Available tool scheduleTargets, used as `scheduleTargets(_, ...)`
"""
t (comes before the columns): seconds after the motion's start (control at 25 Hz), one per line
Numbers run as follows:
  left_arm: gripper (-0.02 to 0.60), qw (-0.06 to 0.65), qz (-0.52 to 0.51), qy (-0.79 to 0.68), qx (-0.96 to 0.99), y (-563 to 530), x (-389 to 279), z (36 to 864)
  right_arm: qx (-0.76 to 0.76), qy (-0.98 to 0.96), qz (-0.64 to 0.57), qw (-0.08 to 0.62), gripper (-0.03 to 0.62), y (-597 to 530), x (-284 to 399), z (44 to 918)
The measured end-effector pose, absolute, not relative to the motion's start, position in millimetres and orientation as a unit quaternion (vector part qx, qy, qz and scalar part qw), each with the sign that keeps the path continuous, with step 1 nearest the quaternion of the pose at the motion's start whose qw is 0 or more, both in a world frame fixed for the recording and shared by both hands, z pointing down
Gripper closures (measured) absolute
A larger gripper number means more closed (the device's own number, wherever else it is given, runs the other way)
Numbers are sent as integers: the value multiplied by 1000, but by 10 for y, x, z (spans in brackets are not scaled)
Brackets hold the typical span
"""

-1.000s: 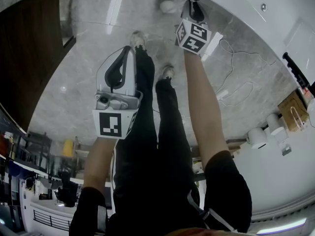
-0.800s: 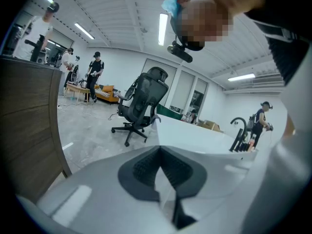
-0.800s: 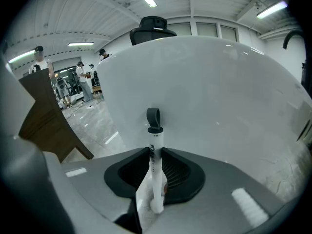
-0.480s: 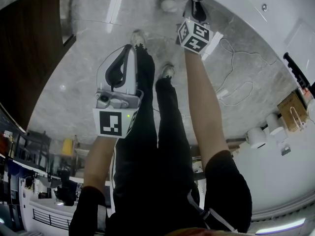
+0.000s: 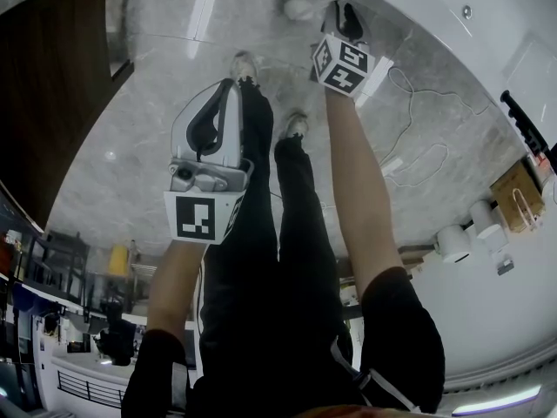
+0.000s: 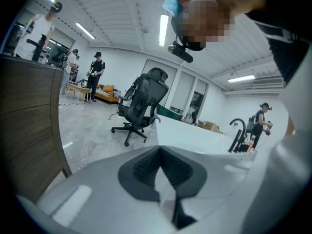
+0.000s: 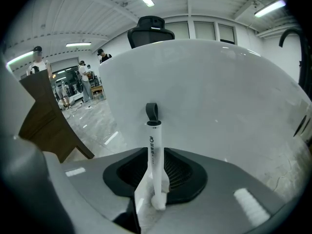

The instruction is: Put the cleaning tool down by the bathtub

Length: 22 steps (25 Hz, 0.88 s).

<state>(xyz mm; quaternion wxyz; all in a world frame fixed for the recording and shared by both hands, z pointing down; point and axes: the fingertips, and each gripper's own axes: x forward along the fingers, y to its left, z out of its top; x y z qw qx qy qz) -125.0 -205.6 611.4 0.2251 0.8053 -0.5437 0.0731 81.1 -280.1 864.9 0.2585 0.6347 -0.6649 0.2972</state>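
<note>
Grey marble floor [image 5: 130,146] runs up to the white bathtub [image 7: 209,91]. Your cleaning tool [image 7: 154,155], a white handle with a dark loop, stands between the fingers of your right gripper [image 5: 345,0], close to the bathtub wall. Those fingers have just been opening and stand apart. Your left gripper [image 5: 231,87] has its fingers closed on nothing.

No words or numbers are reading clearly anywhere. The white handle of the cleaning tool [image 7: 154,155] is carrying a small dark logo and a row of tiny characters, too small to make out. The near marker cube [image 5: 196,219] and the far marker cube [image 5: 344,64] are showing only black-and-white square patterns.
</note>
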Motion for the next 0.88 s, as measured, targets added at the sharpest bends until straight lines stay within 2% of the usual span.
scheduleTargets(0.2,574,224,64,-547,804,-2048,-1269,6041,634,-665,297,259,493,-2721,800,8581)
scheduleTargets(0.6,574,208,48,-540,814,-1962,-1182,5707,635,-667,291,258,591,-2465,817,8168)
scheduleTargets(0.88,574,196,36,-529,825,-1852,-948,5160,642,-645,331,248,594,-2008,981,7588)
